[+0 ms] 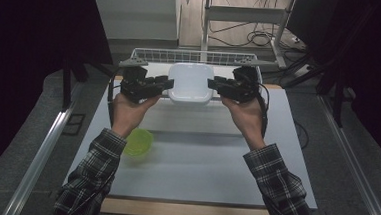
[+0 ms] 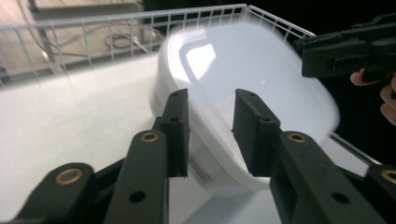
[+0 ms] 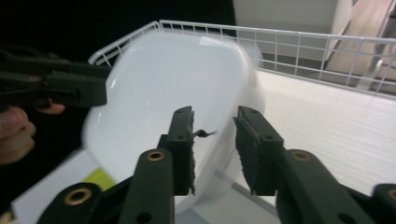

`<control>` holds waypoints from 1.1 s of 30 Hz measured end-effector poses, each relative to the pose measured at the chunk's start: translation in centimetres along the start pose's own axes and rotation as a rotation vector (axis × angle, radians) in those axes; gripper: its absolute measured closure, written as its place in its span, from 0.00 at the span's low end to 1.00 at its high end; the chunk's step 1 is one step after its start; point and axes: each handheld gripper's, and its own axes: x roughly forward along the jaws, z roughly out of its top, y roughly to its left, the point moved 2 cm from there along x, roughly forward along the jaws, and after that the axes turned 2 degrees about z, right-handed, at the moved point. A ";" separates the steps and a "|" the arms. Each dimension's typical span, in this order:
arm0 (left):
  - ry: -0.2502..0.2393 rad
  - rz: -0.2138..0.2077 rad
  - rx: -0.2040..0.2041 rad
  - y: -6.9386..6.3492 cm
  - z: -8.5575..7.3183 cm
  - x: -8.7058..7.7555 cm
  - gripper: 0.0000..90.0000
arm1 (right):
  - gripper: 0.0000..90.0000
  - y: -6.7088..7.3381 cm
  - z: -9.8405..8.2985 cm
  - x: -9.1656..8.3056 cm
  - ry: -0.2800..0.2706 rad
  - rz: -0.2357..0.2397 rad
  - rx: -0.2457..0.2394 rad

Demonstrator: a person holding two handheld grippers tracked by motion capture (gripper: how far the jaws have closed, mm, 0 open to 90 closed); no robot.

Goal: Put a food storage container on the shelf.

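A white square dish [image 1: 191, 82] with rounded corners sits at the table's far middle, at the front of a white wire basket [image 1: 191, 56]. My left gripper [image 1: 169, 83] is at its left rim and my right gripper [image 1: 211, 83] at its right rim. In the left gripper view the jaws [image 2: 211, 100] straddle the dish's rim [image 2: 243, 70] with a gap on each side; the pads are not pressing. In the right gripper view it is the same: the jaws [image 3: 214, 116] stand apart around the rim [image 3: 177, 79]. The dish looks tilted and blurred in both gripper views.
A lime-green bowl [image 1: 139, 142] rests on the grey table [image 1: 200, 158] beside the left forearm. The wire basket's walls [image 2: 116, 32] rise behind the dish. Dark curtains hang on both sides, and shelf legs and cables lie beyond the table.
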 end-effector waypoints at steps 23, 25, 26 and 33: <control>-0.044 -0.007 0.021 -0.2 1.1 -1.1 0.75 | 0.82 -0.5 1.1 -1.0 -0.051 -0.030 -0.040; -0.047 -0.029 0.018 -0.7 0.7 -1.7 0.76 | 0.87 -0.1 0.8 -2.0 -0.061 -0.006 -0.049; -0.041 -0.032 0.024 -1.0 0.4 -2.1 0.78 | 0.90 0.0 0.7 -2.3 -0.063 0.005 -0.049; -0.004 -0.024 0.079 -2.2 -2.4 -2.9 0.98 | 0.99 1.0 -1.8 -3.5 -0.048 0.028 -0.084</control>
